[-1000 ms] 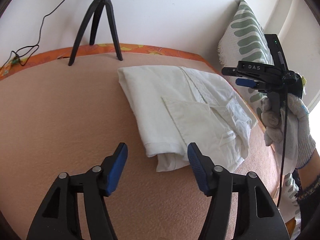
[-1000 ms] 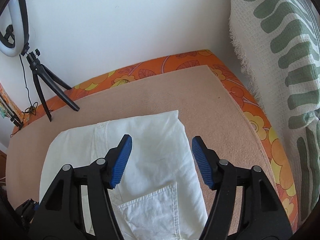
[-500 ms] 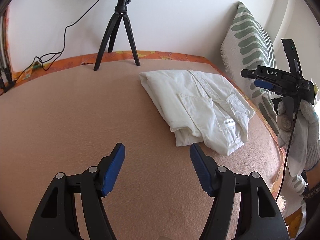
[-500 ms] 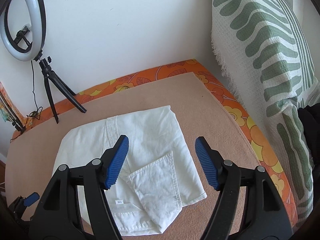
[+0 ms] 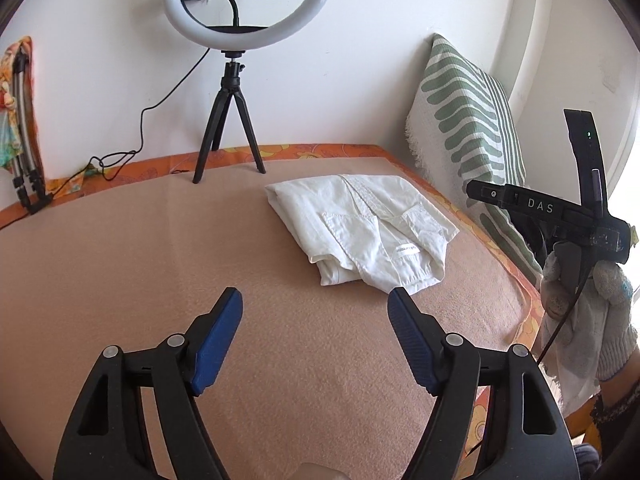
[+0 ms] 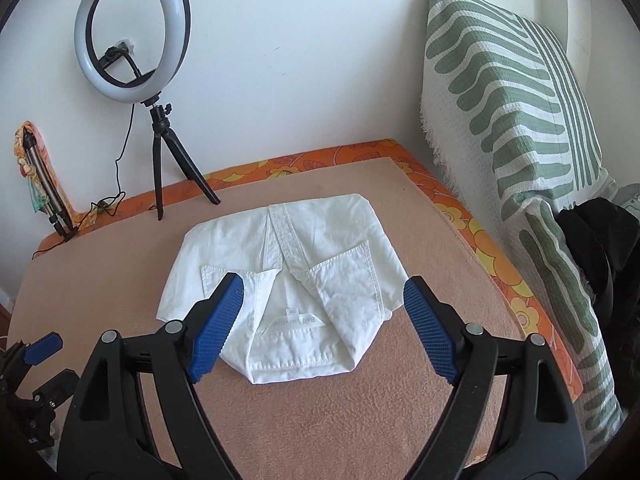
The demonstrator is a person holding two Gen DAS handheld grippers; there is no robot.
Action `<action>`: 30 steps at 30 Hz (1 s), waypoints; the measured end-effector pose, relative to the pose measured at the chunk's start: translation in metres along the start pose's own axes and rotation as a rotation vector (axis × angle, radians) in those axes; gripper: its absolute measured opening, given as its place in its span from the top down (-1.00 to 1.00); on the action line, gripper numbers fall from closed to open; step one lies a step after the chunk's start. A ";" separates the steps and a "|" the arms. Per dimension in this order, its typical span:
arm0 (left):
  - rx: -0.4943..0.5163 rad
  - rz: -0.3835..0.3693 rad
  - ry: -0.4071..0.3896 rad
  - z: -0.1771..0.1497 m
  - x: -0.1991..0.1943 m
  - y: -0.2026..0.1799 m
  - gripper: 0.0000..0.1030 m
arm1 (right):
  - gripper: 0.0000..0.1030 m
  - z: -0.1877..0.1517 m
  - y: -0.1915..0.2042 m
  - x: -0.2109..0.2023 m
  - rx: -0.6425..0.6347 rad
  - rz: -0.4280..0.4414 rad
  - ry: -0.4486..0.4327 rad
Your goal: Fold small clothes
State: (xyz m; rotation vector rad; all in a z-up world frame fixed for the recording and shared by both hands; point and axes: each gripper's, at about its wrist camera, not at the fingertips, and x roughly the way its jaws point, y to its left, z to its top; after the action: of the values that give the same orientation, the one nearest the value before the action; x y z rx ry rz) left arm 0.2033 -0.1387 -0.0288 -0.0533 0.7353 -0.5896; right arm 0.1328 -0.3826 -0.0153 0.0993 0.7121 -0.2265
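Note:
A small white garment (image 5: 366, 226) lies folded into a compact packet on the tan blanket (image 5: 120, 264), toward its right side. It also shows in the right wrist view (image 6: 298, 272), with two pockets and a label facing up. My left gripper (image 5: 315, 312) is open and empty, held above the blanket short of the garment. My right gripper (image 6: 322, 304) is open and empty, held above the garment's near edge. The right gripper's body (image 5: 560, 216) shows in the left wrist view, held in a gloved hand.
A ring light on a black tripod (image 5: 230, 136) stands at the back by the white wall. A green-striped pillow (image 5: 468, 128) leans along the right side. The orange flowered bedcover edge (image 6: 500, 264) borders the blanket. A folded tripod (image 5: 22, 168) stands at the far left.
Both grippers have pulled back and up from the folded garment, so it looks smaller and farther away. Both stay open and empty. The garment has not moved.

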 end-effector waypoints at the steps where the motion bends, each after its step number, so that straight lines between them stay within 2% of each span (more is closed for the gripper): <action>1: 0.004 0.001 -0.006 -0.002 -0.004 -0.001 -0.47 | -0.65 -0.003 0.002 -0.005 0.005 0.002 -0.003; 3: 0.011 0.020 -0.013 -0.006 -0.012 -0.002 -0.59 | -0.65 -0.010 0.006 -0.012 0.018 -0.007 -0.015; 7: 0.043 0.073 -0.024 -0.013 -0.024 -0.005 -0.59 | -0.67 -0.024 0.015 -0.024 0.019 -0.029 -0.040; 10: 0.081 0.083 -0.019 -0.020 -0.029 -0.007 -0.61 | -0.68 -0.031 0.020 -0.031 0.023 -0.059 -0.059; 12: 0.096 0.088 -0.013 -0.024 -0.032 -0.008 -0.62 | -0.80 -0.037 0.022 -0.036 0.029 -0.079 -0.066; 14: 0.107 0.101 -0.020 -0.029 -0.036 -0.008 -0.72 | -0.88 -0.043 0.024 -0.042 0.045 -0.094 -0.083; 15: 0.117 0.108 -0.030 -0.032 -0.039 -0.008 -0.93 | -0.88 -0.045 0.026 -0.045 0.049 -0.096 -0.090; 16: 0.128 0.114 -0.044 -0.035 -0.041 -0.008 -0.99 | -0.88 -0.048 0.027 -0.047 0.047 -0.096 -0.092; 19: 0.151 0.114 -0.084 -0.044 -0.047 -0.008 -0.99 | -0.88 -0.053 0.032 -0.052 0.031 -0.107 -0.103; 23: 0.132 0.110 -0.053 -0.046 -0.046 -0.004 -0.99 | -0.88 -0.059 0.039 -0.057 0.018 -0.116 -0.118; 30: 0.113 0.148 -0.065 -0.048 -0.049 0.004 -0.99 | -0.88 -0.067 0.047 -0.060 0.020 -0.123 -0.152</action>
State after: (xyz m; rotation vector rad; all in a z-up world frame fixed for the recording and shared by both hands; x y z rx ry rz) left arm 0.1457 -0.1022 -0.0354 0.0854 0.6362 -0.4848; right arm 0.0573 -0.3159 -0.0252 0.0562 0.5648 -0.3548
